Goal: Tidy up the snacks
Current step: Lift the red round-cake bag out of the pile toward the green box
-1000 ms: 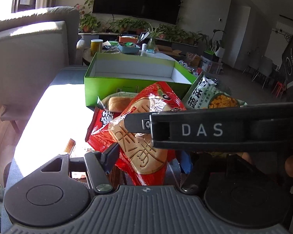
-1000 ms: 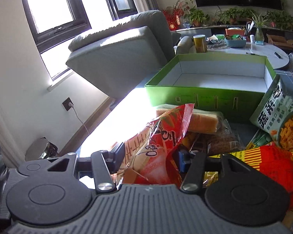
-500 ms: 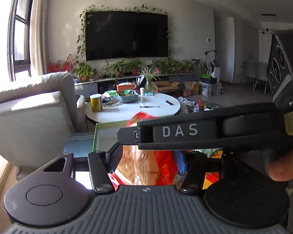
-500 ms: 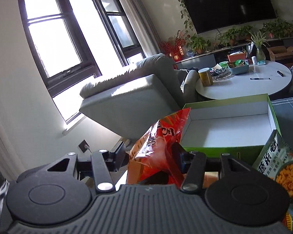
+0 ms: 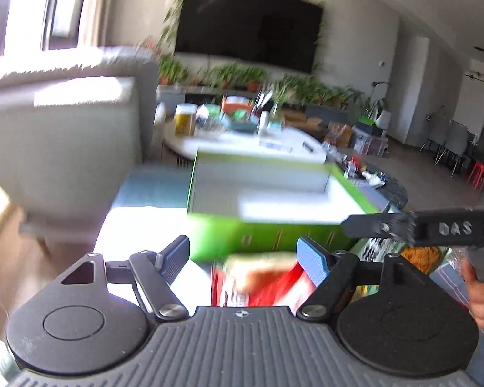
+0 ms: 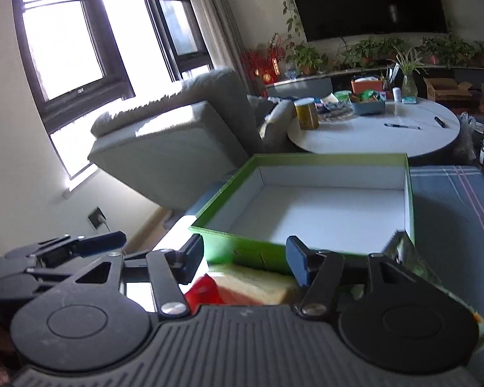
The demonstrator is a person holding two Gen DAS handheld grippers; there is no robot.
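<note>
An empty green box (image 5: 274, 200) with a white inside stands on the blue-grey cloth ahead; it also shows in the right wrist view (image 6: 309, 206). My left gripper (image 5: 243, 254) is open and empty, above a red snack bag (image 5: 261, 282) that lies in front of the box. My right gripper (image 6: 245, 258) is open and empty too, above the red bag (image 6: 203, 290) and a wrapped bread loaf (image 6: 258, 285). A green chip bag (image 5: 416, 253) lies to the right. The left view is blurred.
A grey armchair (image 6: 174, 142) stands left of the box. A round white table (image 6: 374, 129) with a jar and clutter is behind it. The right gripper's body (image 5: 435, 229) crosses the left view at right. The checked cloth (image 6: 451, 206) stretches right of the box.
Both grippers held the red snack bag and lifted it; now both have opened and the bag lies below them in front of the box. The left view has swung.
</note>
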